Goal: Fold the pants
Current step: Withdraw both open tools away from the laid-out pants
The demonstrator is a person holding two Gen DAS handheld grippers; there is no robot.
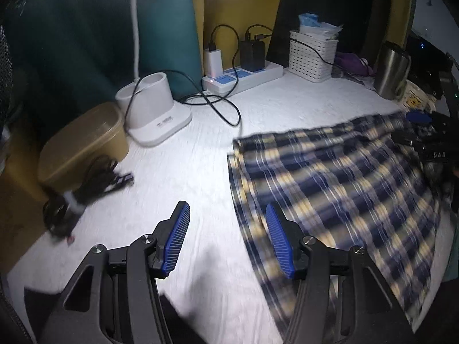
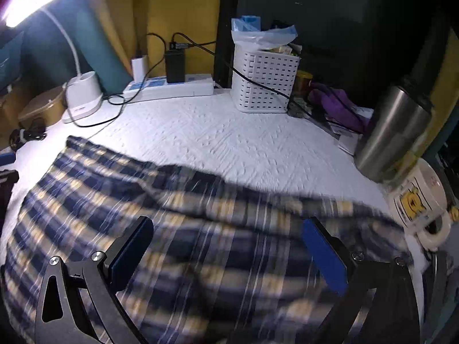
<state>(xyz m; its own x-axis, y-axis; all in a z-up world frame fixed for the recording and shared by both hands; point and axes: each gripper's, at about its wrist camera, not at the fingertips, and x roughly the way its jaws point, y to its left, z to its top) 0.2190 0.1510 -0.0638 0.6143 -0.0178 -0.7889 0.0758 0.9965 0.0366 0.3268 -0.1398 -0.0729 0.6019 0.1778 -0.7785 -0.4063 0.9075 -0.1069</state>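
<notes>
Left wrist view: left gripper [image 1: 228,223], jaws apart and empty, above the white tabletop [image 1: 200,149] at the plaid pants' [image 1: 344,177] left edge. Right wrist view: right gripper [image 2: 226,238], jaws wide, nothing clasped, over the pants [image 2: 200,229] spread flat.

left wrist: close, looks down-forward | right wrist: same | shared: plaid pants [image 1: 338,183], power strip [image 1: 243,78]

Navy-and-yellow, seemingly plaid pants [image 1: 338,177]
</notes>
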